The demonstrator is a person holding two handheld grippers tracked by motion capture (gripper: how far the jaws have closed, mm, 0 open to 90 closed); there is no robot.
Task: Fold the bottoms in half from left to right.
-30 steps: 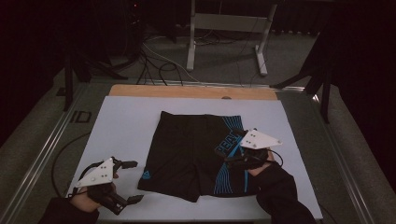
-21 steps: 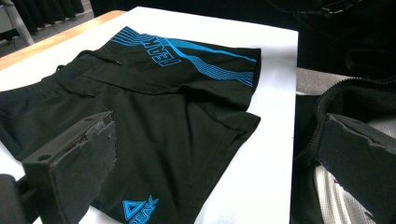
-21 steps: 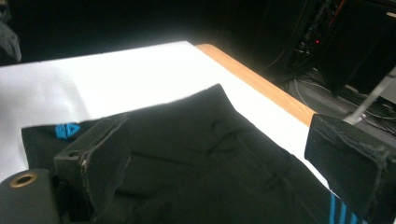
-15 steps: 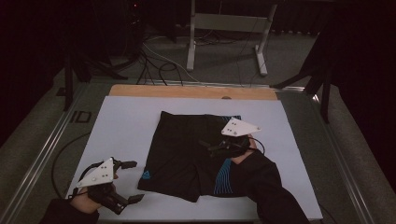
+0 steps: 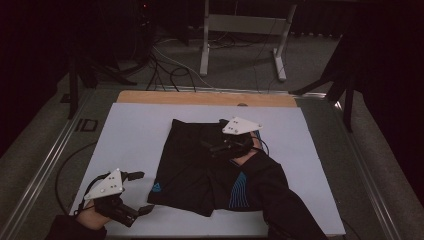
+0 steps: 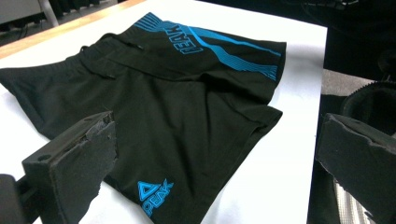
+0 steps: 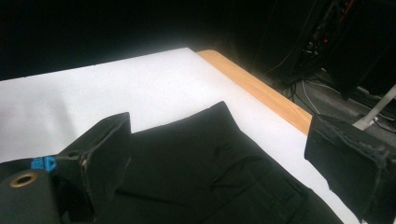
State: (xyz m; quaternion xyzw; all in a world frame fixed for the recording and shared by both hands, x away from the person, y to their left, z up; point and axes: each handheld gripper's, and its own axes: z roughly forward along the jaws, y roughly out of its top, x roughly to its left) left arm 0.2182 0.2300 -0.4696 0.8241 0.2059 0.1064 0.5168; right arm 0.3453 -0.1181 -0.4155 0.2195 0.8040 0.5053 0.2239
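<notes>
Ahead of the left gripper (image 5: 141, 192), between its spread jaws, lies bare white table cover (image 5: 130, 145), with the near hem of the black shorts (image 5: 200, 170) just beyond its tips; nothing stands between them. To its outer side the cover ends at a metal rail (image 5: 47, 170) with a cable (image 5: 62, 172) looping alongside. The right gripper (image 5: 212, 146) hangs above the shorts near the waistband, jaws apart; ahead of it the flat cloth gives way to open white cover, then the wooden table edge (image 5: 200, 98). Its forearm crosses the shorts' right leg behind it, barring a pass there.
</notes>
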